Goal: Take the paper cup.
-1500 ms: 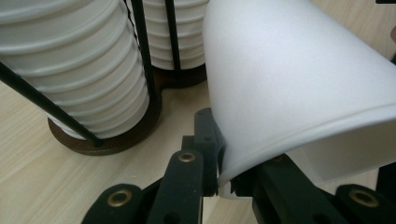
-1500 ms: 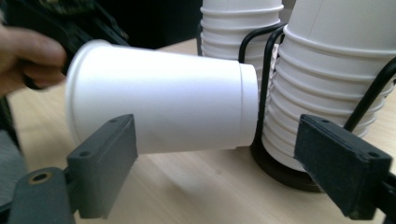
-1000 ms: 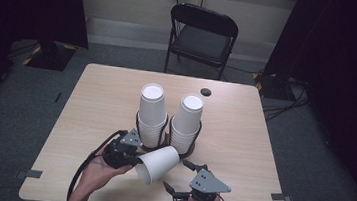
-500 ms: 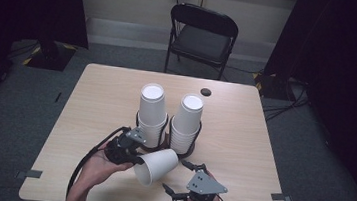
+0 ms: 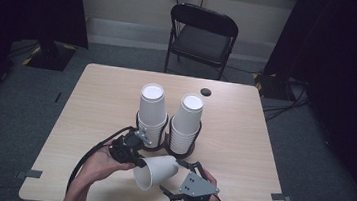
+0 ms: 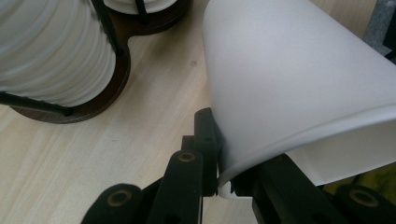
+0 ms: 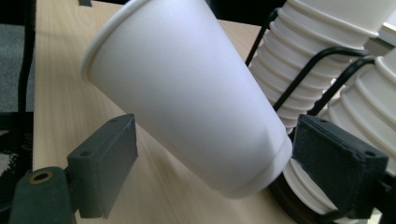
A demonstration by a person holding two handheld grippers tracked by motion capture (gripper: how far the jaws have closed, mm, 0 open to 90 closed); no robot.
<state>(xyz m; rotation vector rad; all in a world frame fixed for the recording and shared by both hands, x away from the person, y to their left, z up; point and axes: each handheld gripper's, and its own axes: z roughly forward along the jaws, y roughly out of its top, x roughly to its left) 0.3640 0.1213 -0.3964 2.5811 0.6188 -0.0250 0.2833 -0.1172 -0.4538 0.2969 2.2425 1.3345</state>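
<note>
White paper cup [image 5: 156, 170], smooth, tapered, lying tilted at lower centre; left tool [image 5: 131, 152] clenched on its rolled rim, right tool [image 7: 224, 154] released, jaws just narrowing around its base.

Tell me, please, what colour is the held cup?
Plain white cup, clearest in the right gripper view.

One loose cup [image 5: 156, 171] is off the stacks. Two cup stacks [image 5: 152, 109] stand in one holder [image 5: 161, 146]. There are two grippers [image 5: 128, 148], one table [image 5: 243, 137], one chair [image 5: 201, 35] and one small dark disc [image 5: 205, 91].
</note>
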